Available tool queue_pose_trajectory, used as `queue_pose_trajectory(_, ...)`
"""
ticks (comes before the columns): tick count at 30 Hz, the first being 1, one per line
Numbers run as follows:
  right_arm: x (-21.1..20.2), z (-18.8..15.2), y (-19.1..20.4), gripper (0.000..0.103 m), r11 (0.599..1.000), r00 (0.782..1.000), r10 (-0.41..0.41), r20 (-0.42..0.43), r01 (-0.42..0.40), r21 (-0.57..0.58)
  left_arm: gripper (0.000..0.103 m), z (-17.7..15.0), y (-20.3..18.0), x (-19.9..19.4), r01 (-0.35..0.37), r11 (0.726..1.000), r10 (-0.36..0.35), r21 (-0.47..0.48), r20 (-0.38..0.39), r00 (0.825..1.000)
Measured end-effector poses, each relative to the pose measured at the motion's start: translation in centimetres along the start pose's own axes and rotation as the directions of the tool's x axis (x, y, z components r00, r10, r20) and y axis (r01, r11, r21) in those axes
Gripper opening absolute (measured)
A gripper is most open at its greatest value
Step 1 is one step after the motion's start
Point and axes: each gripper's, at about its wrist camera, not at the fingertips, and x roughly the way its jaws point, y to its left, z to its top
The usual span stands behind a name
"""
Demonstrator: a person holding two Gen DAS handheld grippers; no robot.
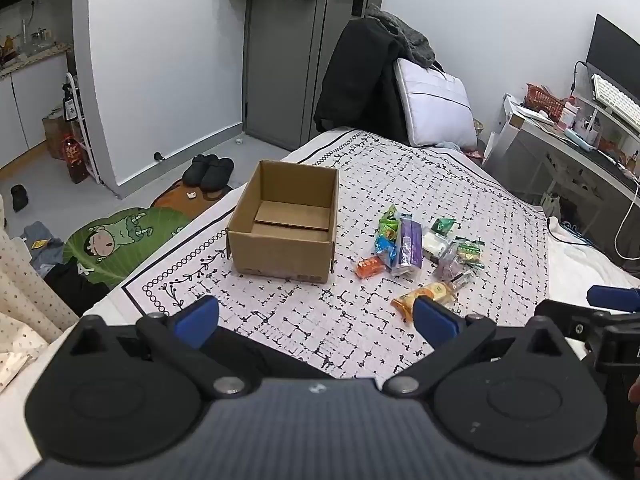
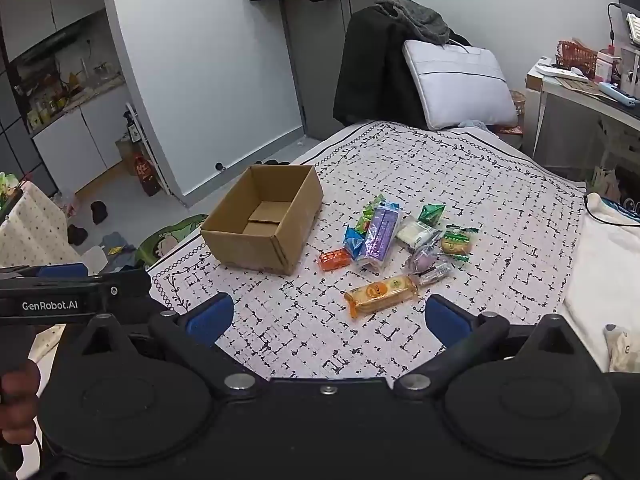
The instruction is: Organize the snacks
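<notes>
A bedroom is being shown, with a bed covered by a white quilt printed with black dashes and a leafy border [image 1: 360, 184] filling the middle of both views. An open brown cardboard box [image 1: 282, 236] is sitting empty on the quilt, toward eleven o'clock from the left gripper [image 1: 316, 316]. A loose cluster of wrapped snacks [image 2: 400, 236] is lying just beside the box at its three o'clock side, apart from it. Within the cluster, a clear purple-printed packet [image 2: 380, 236] is lying at the middle, a small orange packet [image 2: 334, 260] at eight o'clock of it, and a long orange-and-yellow wrapped cake [image 2: 380, 294] at six o'clock, nearest the right gripper [image 2: 330, 316]. Both grippers are being held above the quilt, tilted downward, with their blue-padded jaws spread fully wide and nothing between them. A pale grey laptop bag [image 1: 436, 104] is leaning against a chair draped with dark clothes at twelve o'clock beyond the bed.
</notes>
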Motion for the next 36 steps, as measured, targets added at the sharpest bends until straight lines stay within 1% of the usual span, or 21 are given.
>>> queue_pose_trajectory(12,0.0,-0.1,-0.7,0.103,1.000,1.000,-0.003,-0.003,0.003,0.016,0.103,-0.5,-0.5,0.2,0.012,1.000,-0.012,0.005,-0.006,1.000)
queue_pose_trajectory(20,0.2,-0.2,-1.1,0.103,1.000,1.000,-0.005,-0.009,0.005,0.024,0.103,-0.6,-0.6,0.7,0.008,1.000,-0.007,0.006,-0.011,1.000)
queue_pose_trajectory(26,0.4,-0.4,-1.6,0.103,1.000,1.000,0.001,-0.013,0.000,0.027,0.103,-0.7,-0.9,0.9,0.022,1.000,-0.022,-0.001,-0.020,1.000)
queue_pose_trajectory(31,0.5,-0.3,-1.8,0.103,1.000,1.000,0.007,-0.012,-0.007,0.028,0.103,-0.7,-1.4,1.3,0.022,1.000,-0.022,-0.001,-0.008,1.000)
queue_pose_trajectory(34,0.8,-0.3,-1.9,0.103,1.000,1.000,0.012,-0.016,-0.012,0.018,0.103,-0.6,-1.5,1.6,0.011,1.000,-0.011,0.007,-0.027,1.000)
queue_pose_trajectory(36,1.1,-0.2,-2.0,0.103,1.000,1.000,0.014,-0.021,-0.014,0.010,0.103,-0.5,-1.5,1.7,0.020,1.000,-0.020,-0.009,-0.050,0.999)
